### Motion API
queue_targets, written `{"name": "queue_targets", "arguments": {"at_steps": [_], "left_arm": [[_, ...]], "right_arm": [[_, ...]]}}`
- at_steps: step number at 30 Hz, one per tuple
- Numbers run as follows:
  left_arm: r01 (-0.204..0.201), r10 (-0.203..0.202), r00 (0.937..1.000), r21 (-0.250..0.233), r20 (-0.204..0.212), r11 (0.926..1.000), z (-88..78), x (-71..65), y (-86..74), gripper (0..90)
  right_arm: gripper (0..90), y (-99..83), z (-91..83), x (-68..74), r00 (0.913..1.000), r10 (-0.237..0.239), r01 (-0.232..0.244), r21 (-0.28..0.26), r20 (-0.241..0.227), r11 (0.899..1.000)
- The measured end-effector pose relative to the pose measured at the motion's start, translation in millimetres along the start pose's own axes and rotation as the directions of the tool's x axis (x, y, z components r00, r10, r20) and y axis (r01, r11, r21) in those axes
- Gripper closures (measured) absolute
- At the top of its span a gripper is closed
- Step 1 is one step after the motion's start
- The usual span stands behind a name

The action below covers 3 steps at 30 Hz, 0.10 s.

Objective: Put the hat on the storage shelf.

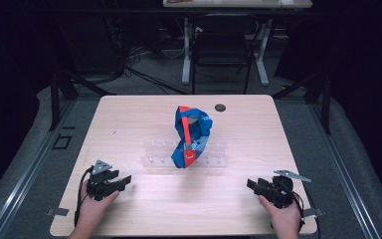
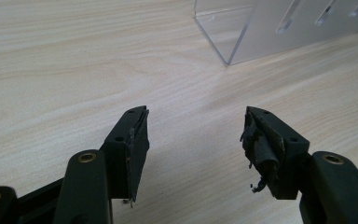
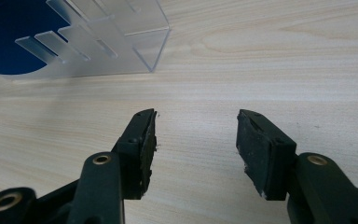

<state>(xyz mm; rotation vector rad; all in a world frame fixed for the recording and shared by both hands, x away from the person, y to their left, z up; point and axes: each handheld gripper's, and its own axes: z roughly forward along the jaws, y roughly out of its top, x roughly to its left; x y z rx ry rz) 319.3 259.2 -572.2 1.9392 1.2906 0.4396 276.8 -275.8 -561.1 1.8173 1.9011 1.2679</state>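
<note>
A clear acrylic rack (image 1: 155, 160) with slots stands at the middle of the wooden table (image 1: 129, 119). A blue and red plate-like object (image 1: 191, 134) stands upright in it. My left gripper (image 1: 122, 180) rests open near the table's front left, short of the rack's left end (image 2: 242, 32). My right gripper (image 1: 251, 185) rests open at the front right, with the rack's right end (image 3: 135, 42) and a blue patch (image 3: 4, 37) ahead of it. Nothing lies between either pair of jaws. The left gripper's right pad (image 2: 261, 144) is frayed.
A small dark round disc (image 1: 221, 107) sits in the tabletop near the far edge. Beyond the table stand a chair (image 1: 222, 50) and a desk's white legs (image 1: 186, 55). Bare wood surrounds both grippers.
</note>
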Motion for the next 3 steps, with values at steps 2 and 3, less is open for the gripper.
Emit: {"name": "queue_targets", "arguments": {"at_steps": [2,3], "left_arm": [[-0.001,0.001,1.0,0.001,-0.001,1.0,0.2,0.2,0.0,40.8],[-0.001,0.001,1.0,0.001,-0.001,1.0,0.3,0.2,0.1,40.8]], "right_arm": [[47.5,-0.2,0.3,0.5,1.0,-0.003,0.003,-0.003,0.003,1.0],[47.5,-0.2,0.4,0.7,1.0,-0.003,0.003,-0.003,0.002,1.0]]}}
